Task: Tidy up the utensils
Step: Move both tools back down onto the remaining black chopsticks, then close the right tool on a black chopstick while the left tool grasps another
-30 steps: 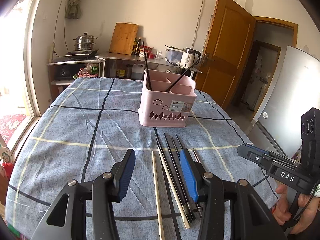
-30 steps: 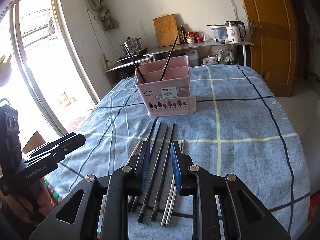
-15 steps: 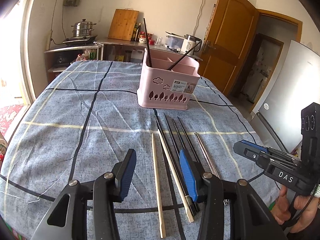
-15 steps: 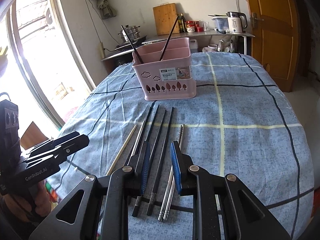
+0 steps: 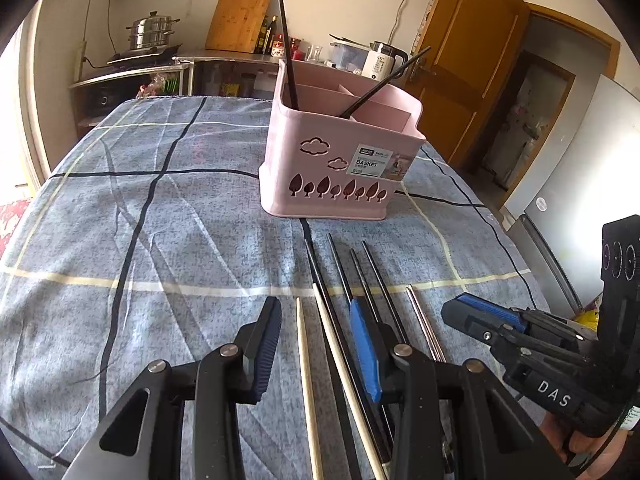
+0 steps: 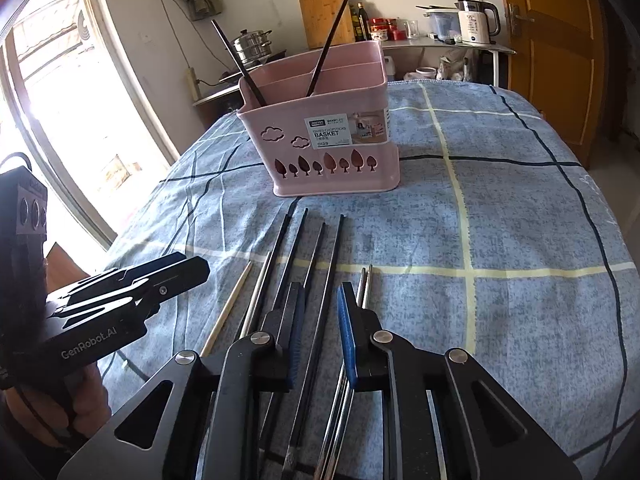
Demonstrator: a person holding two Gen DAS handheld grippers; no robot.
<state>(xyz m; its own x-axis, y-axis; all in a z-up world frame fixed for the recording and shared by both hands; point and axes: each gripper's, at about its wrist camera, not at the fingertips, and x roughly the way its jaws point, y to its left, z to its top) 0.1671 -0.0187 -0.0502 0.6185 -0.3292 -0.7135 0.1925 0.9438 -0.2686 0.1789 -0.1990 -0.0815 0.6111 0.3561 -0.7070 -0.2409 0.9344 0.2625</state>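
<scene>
Since the earlier frames both grippers have sunk toward the row of chopsticks and come closer to the pink basket, which now looms larger in both wrist views. The left gripper has just been closing its jaws; they are still apart, and two pale wooden chopsticks lie on the cloth between them, not visibly pinched. The right gripper has also just been narrowing; its jaws stand a small gap apart with a black chopstick running through that gap, and I cannot tell whether the pads press on it. The metal chopsticks lie just beside its right jaw. All loose chopsticks lie side by side on the blue checked cloth covering the counter, pointing toward the basket, which stands upright farther back with two black chopsticks leaning in its compartments
</scene>
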